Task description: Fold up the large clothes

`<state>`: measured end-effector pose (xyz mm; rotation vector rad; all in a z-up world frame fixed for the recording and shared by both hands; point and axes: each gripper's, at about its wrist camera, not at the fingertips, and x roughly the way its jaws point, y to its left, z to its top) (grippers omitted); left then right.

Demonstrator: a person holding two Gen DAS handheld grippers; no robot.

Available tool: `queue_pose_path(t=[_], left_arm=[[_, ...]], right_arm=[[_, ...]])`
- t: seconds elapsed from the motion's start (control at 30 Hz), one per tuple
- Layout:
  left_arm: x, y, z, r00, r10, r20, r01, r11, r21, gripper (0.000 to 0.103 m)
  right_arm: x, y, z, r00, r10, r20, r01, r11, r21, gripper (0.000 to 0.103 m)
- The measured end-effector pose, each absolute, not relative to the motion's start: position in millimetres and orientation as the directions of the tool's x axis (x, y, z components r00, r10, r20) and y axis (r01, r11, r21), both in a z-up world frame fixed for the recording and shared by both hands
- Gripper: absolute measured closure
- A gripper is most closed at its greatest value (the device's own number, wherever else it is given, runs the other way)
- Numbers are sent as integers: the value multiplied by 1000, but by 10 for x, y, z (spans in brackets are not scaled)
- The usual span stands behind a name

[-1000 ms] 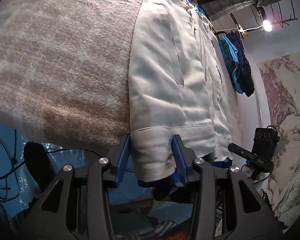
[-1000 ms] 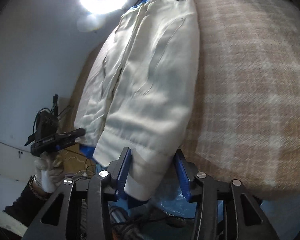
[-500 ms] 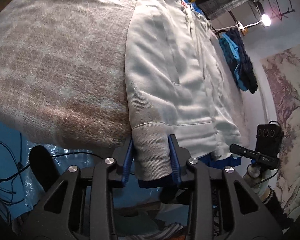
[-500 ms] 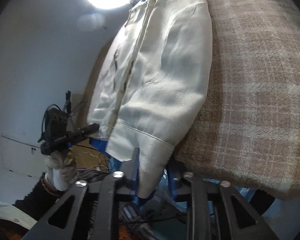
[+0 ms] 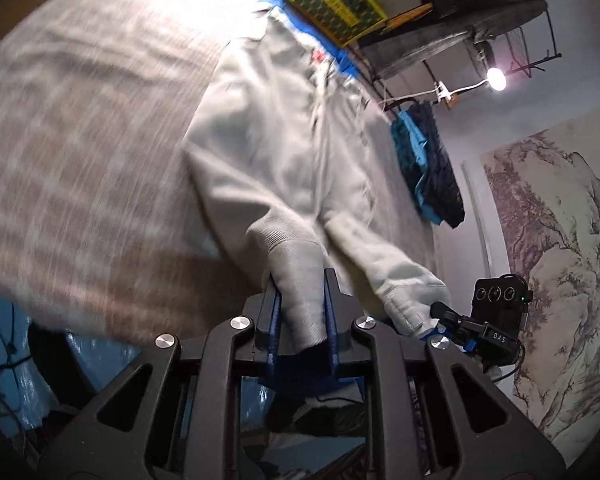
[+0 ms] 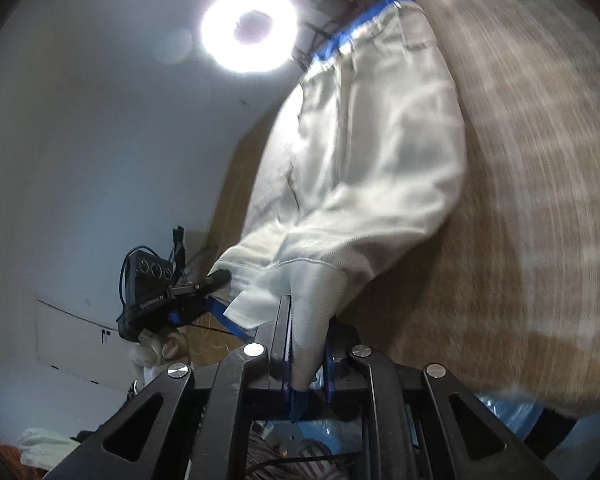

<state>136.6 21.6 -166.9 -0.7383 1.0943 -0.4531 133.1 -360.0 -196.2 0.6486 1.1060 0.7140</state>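
We see a pale sweatshirt (image 5: 268,168) lying lengthwise on the checked blanket (image 5: 80,168), its hem raised off the blanket's near edge. The left gripper (image 5: 302,312) has one hem corner between its jaws, which are closing to a narrow gap on the ribbed band. The right gripper (image 6: 306,344) pinches the other corner (image 6: 312,312), its jaws likewise closing, almost together. We judge that the thin bite may slip as the hem is carried over, or uneven lifting may skew the fold.
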Motion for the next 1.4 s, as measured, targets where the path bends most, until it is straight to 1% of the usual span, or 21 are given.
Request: queue_pose_path(t=[0.2,0.47,0.63,0.87,1.03,1.23,1.33,1.37,1.4], left_arm=[[1754,140,-1424,480,-643,-598,3,682,-731,87],[2342,110,-1447,526,-605,-598,-40,684,-728,88],[2675,84,-1609,526,-575,-627,-81,700,-710,88],[3051,52,-1867,503,-544,-671,-129,721,-681,88],[3202,47,-2016,478,-542,-691,-142,729,-670,87],[3243,82,-2063,465,-562,-684,-134,719,-682,86],[3253,99,-2050,460,-576,-675,-139,705,-696,79],[3252,120,-2039,466,-586,-664,-142,691,-709,75],[3250,141,-2017,475,-586,-657,-143,685,-715,68]], right_arm=[[1695,-3640,-1722,351,765,-540,-207,626,752,93],[2295,-3681,-1626,426,728,-537,-170,648,742,93],[2644,-3680,-1742,444,704,-555,-136,665,735,93],[3099,-3763,-2119,426,685,-591,-32,665,746,93],[3339,-3677,-2258,403,652,-643,-29,711,703,93],[3446,-3663,-2323,380,669,-639,-41,702,711,91],[3472,-3697,-2345,365,681,-635,-36,692,721,91],[3477,-3720,-2350,359,686,-633,-28,686,727,90],[3471,-3744,-2341,355,693,-627,-22,677,736,88]])
